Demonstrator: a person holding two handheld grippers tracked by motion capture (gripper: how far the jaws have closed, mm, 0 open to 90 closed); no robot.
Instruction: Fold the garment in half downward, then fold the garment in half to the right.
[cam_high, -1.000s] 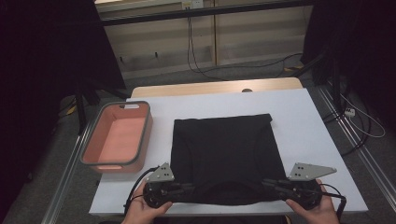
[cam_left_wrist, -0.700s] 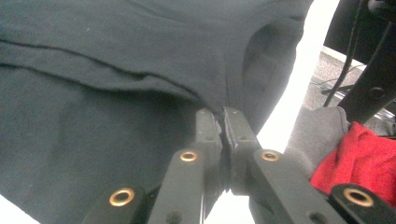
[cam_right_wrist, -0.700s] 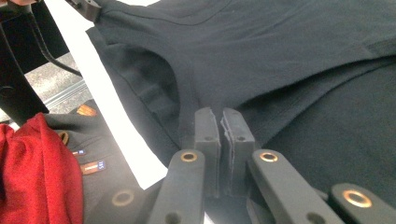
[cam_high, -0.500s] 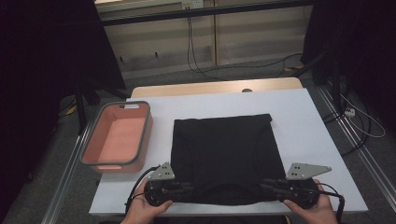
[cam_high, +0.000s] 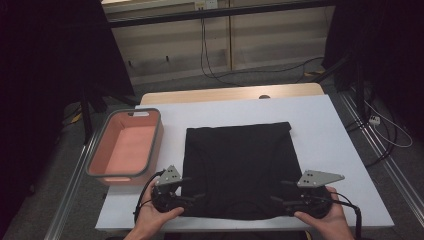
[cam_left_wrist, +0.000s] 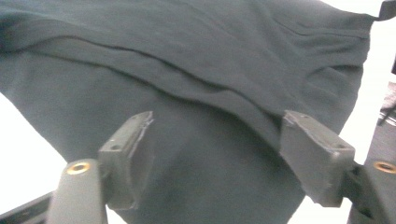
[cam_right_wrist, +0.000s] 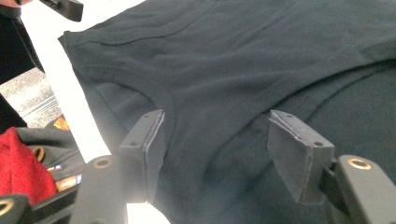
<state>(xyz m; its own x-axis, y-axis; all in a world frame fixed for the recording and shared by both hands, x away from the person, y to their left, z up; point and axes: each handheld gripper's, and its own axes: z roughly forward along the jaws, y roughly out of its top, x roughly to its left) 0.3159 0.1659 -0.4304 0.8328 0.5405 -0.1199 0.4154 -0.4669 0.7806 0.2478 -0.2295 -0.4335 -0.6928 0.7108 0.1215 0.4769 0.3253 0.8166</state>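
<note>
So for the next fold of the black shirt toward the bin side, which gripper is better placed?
Probably the right gripper: its jaws, just opened, stand over the black shirt at the near right corner, opposite the pink bin. The left gripper, also just opened, sits on the bin side.

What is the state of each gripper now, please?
Left gripper: open, jaws have just been opening, black garment lies loose between them.
Right gripper: open, jaws have just been opening, holding nothing.

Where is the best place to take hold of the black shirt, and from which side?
Probably the black shirt is best gripped at its near hem corners, coming low from the person's side: it lies flat, folded, and only edges give a claw something to pinch.
</note>
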